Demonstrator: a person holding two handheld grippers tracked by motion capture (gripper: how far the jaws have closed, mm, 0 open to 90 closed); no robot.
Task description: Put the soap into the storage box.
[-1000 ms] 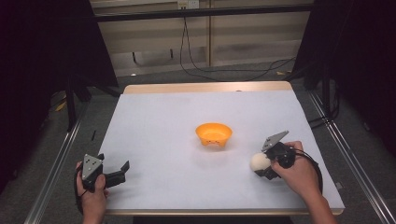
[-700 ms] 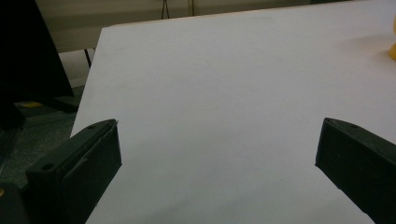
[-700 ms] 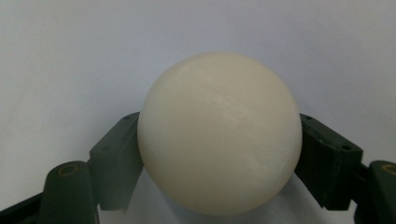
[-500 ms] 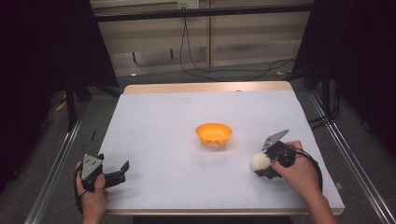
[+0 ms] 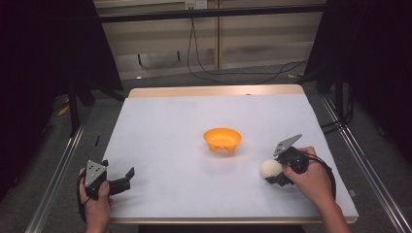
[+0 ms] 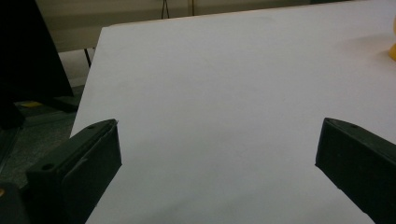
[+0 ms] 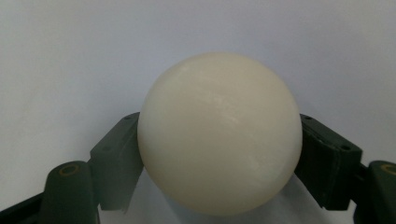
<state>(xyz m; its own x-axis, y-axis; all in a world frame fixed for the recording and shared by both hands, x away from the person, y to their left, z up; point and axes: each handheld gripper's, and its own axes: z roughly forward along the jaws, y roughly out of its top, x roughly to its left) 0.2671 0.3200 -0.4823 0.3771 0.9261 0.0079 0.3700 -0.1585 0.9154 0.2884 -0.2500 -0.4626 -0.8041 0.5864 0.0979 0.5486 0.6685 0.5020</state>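
Note:
A cream-white ball (image 5: 270,168) sits between the jaws of my right gripper (image 5: 273,173) at the table's front right; the jaws press on both its sides. In the right gripper view the ball (image 7: 219,133) is large and central, with my right gripper (image 7: 215,163) shut on it above the white tabletop. An orange bowl (image 5: 222,140) stands near the table's middle, up and left of the ball. My left gripper (image 5: 127,177) rests at the front left corner, held by a hand, jaws wide apart. In the left gripper view my left gripper (image 6: 217,154) has only bare table between its jaws.
The white table (image 5: 165,126) has a wooden far edge (image 5: 214,91). Metal rails run along both sides on the floor. Cables lie on the floor behind the table. An edge of the orange bowl (image 6: 392,49) shows at the right of the left gripper view.

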